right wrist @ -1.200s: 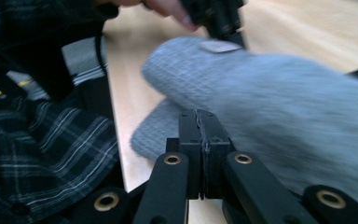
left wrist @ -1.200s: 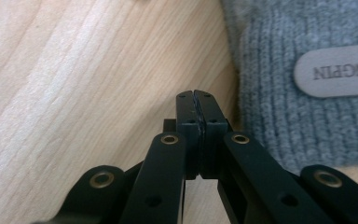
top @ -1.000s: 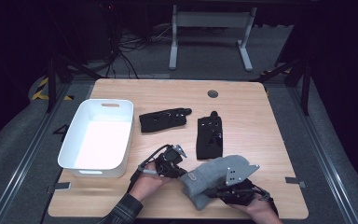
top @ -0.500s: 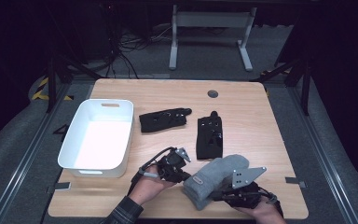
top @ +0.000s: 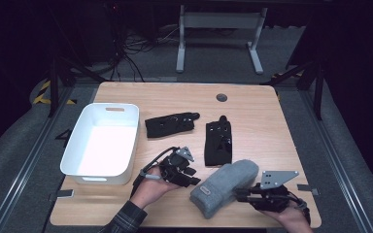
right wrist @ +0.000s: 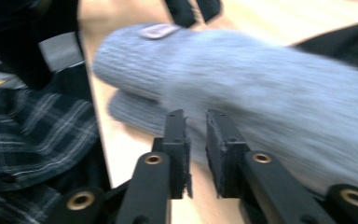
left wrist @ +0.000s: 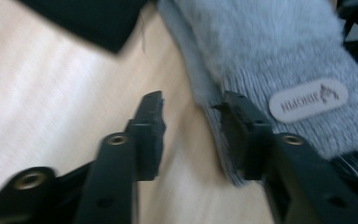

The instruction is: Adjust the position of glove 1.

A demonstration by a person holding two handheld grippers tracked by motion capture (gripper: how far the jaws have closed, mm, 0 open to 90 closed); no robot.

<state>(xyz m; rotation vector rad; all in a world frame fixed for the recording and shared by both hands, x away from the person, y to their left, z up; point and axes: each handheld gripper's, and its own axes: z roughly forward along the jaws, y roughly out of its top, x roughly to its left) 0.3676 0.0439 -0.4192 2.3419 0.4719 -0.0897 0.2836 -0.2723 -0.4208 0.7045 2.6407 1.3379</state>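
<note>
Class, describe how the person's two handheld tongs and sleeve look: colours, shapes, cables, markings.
Both tongs, left tongs and right tongs, are black with brass-coloured rivets, grey three-cornered top plates and trailing black cables. The sleeve is dark plaid.

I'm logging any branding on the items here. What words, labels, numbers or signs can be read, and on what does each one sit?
Oval patch on the grey mitten: it carries a short word and a small emblem, seen upside down and blurred in the left gripper view, so it cannot be read with confidence.
The same patch in the high view and the right gripper view: too small or blurred to read.
White bin, black gloves, table: no readable text.
</note>
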